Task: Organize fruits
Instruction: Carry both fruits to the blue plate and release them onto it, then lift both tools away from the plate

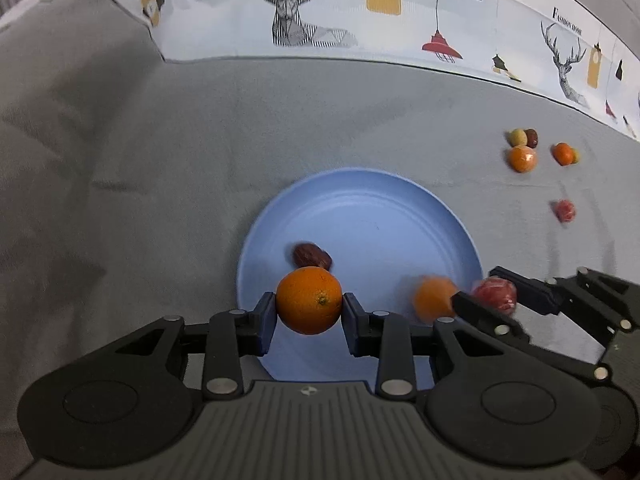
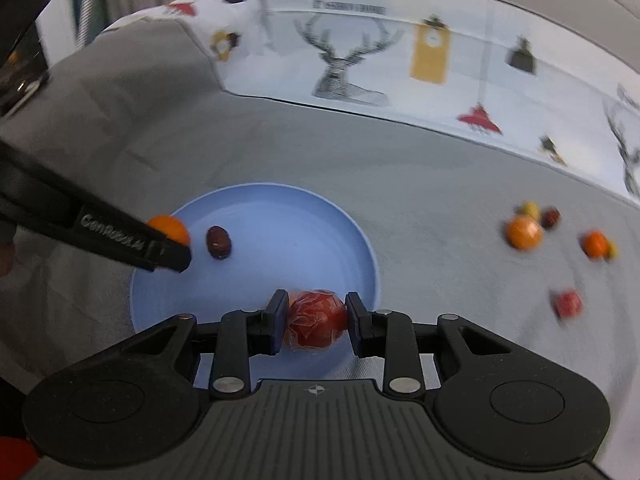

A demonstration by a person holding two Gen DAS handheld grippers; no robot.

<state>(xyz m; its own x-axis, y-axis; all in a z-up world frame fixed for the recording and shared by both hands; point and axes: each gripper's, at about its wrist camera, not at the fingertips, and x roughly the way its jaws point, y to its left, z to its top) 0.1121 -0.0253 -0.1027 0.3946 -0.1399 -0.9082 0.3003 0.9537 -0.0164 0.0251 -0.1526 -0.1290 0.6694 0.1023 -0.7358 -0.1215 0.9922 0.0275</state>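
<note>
Grey cloth point(image 1: 200, 140) covers the table, printed deer-and-lamp fabric point(image 1: 288, 12) along the far edge. Left gripper point(image 1: 309, 312): orange point(image 1: 309, 305) sits between the blue pads over the near-left rim of the blue plate point(image 1: 360, 208); pads look in contact on both sides, though I can't tell how firmly. Dark red date point(image 1: 312, 256) lies on the plate just behind the orange. Second orange fruit point(image 1: 434, 300), blurred, on the plate's near-right part. Right gripper point(image 2: 316, 320): jaws narrow, clamped on a red plastic-wrapped fruit point(image 2: 316, 320) above the plate's near edge. Off the plate, far right on the cloth: wrapped orange point(image 1: 522, 158) touching a yellowish fruit point(image 1: 517, 135) and a dark one point(image 1: 531, 138), a small orange point(image 1: 563, 154) nearby, a red wrapped fruit point(image 1: 565, 211) closer in.
</note>
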